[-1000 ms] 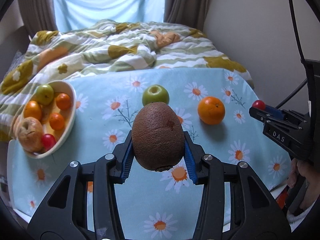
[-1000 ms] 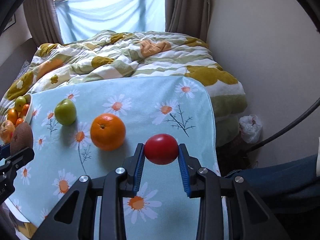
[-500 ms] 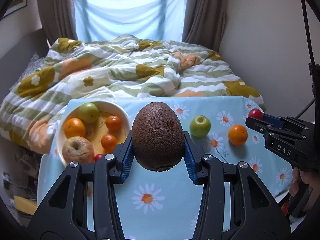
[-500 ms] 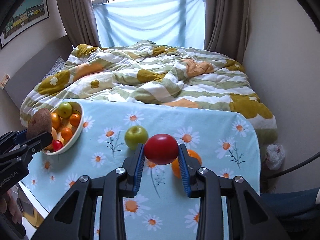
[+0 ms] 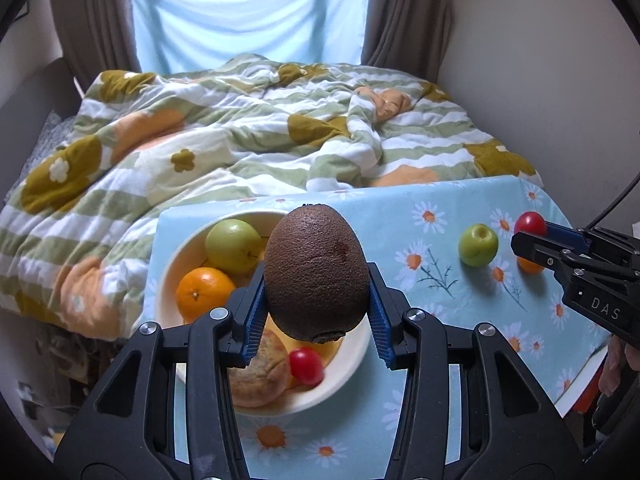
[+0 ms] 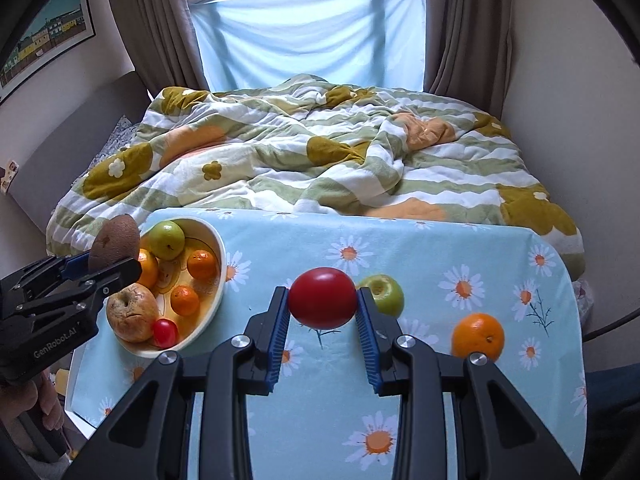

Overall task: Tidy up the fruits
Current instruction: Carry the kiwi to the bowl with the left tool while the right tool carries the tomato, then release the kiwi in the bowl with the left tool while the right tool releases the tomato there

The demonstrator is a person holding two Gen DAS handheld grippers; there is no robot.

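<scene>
Brown kiwi point(image 5: 316, 276) is sitting betw. blue pads point(image 5: 253, 320) of the black left gripper point(image 5: 316, 322). Red tomato point(image 6: 322, 298) is showing betw. blue pads on the black right gripper point(image 6: 322, 336). Cream bowl point(image 6: 218, 280) is holding a green apple point(image 6: 168, 239), orange fruits, a tan-brown apple point(image 6: 130, 312) & a small red tomato point(image 6: 165, 332). Tablecloth point(image 6: 420, 392) is showing pale blue w/ white daisies, orange centres. Green apple point(image 6: 386, 296) & an orange point(image 6: 478, 336) are lying on it. Duvet point(image 6: 320, 160) is showing green-white stripes w/ mustard & peach flowers.
</scene>
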